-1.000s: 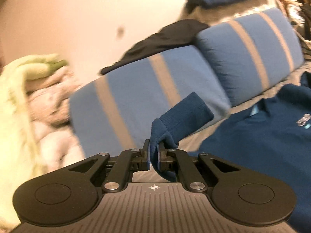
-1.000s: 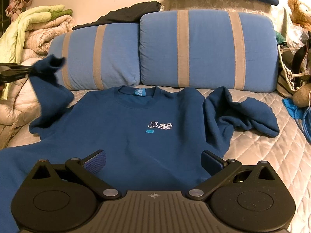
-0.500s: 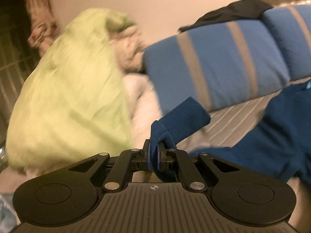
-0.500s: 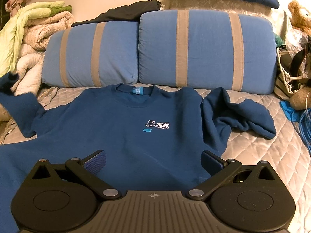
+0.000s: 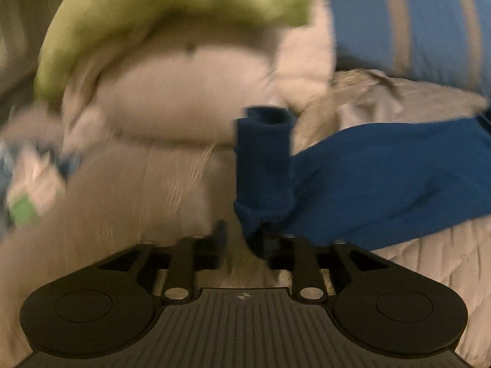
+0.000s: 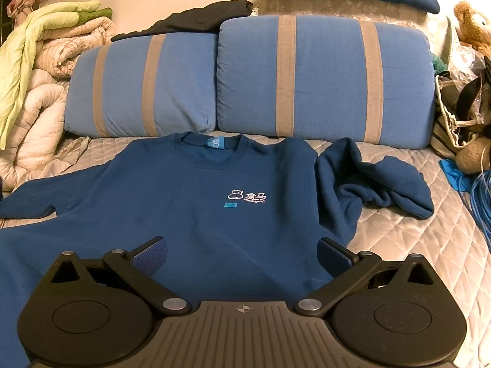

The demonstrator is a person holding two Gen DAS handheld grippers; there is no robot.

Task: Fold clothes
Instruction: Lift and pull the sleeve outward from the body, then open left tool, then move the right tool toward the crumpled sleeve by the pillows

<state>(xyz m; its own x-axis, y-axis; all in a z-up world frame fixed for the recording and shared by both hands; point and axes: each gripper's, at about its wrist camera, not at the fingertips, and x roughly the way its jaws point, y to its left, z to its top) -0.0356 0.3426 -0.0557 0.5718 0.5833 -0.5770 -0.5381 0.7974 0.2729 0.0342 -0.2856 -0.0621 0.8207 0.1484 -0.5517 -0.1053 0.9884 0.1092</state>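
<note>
l gripper [image 5: 242, 239] jaws opening, cuff [image 5: 264, 159] slipping free, was pinched 1 s ago. sleeve now laid out at 9 o'clock of sweater [image 6: 196, 202]. r gripper [image 6: 242, 253] wide open, empty. next: crumpled 3 o'clock sleeve.

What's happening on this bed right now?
A person with a gripper in each hand is laying out a blue sweatshirt on the quilted bed for folding. The left gripper is opening, with the sleeve cuff resting against only one finger, no longer pinched. The right gripper hovers wide open over the hem, holding nothing. The other sleeve lies bunched up.
</note>
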